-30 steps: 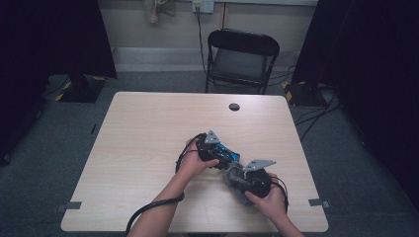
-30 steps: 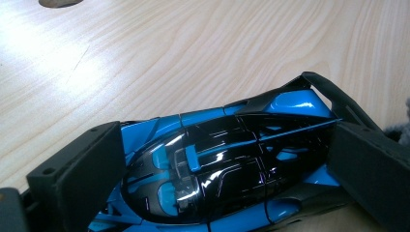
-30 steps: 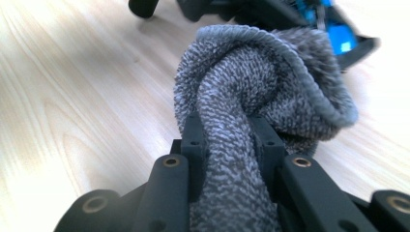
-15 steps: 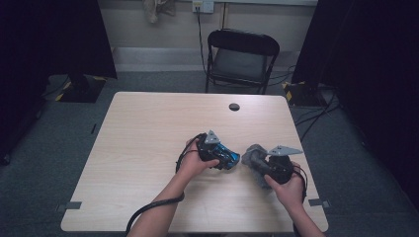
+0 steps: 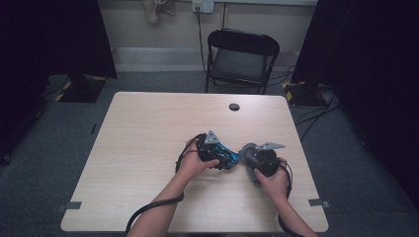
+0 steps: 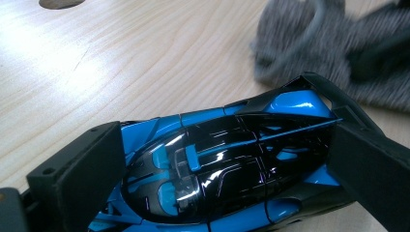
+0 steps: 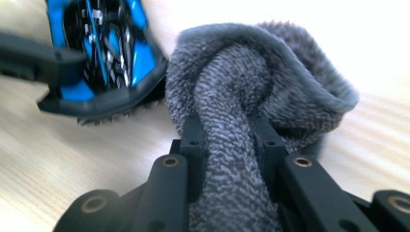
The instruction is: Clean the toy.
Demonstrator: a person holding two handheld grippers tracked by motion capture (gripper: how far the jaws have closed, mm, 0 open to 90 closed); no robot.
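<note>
On the near right part of the wooden table [image 5: 148,148], the left gripper [image 5: 223,157] clamped a blue-and-black toy sports car [image 6: 222,166], one black jaw pressed against each flank of its glossy body. The car lay just above the tabletop, its end pointing right toward a grey terry cloth [image 7: 251,111]. The right gripper [image 5: 251,159] pinched that cloth, a bunched fold squeezed between its nearly closed jaws, the rest of the fabric bulging past the tips. In the right gripper view the cloth sat just beside the car's edge; whether they touched I could not tell. A black folding chair [image 5: 241,58] stood beyond the table's far side.
</note>
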